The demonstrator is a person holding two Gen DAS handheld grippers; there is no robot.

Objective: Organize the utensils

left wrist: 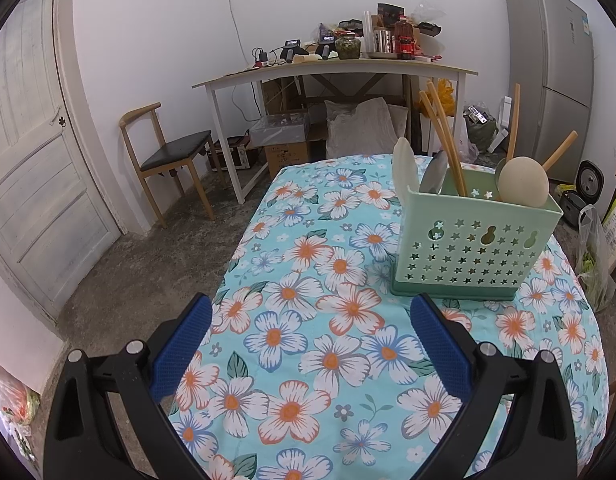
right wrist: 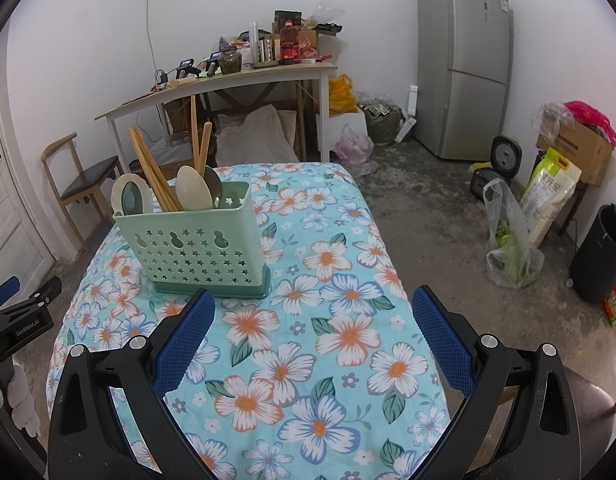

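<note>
Both the left gripper and right gripper hang spread, empty. Risk: the tall green utensil caddy looks top-heavy; nudging its chopsticks could tip it.

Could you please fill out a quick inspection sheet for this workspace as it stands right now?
Surface: table under a turquoise floral cloth, bare apart from the holder.
Job's things: pale green perforated plastic utensil holder upright, holding wooden chopsticks, a cream spoon and other utensils.
Clutter: nothing seen loose on the cloth.
Grippers: left gripper and right gripper both open, empty, hovering short of the holder.
Cables: a thin cord hangs down the wall to the white side desk.
Surroundings: grey fridge, wooden chair, bags and boxes on the floor.
</note>
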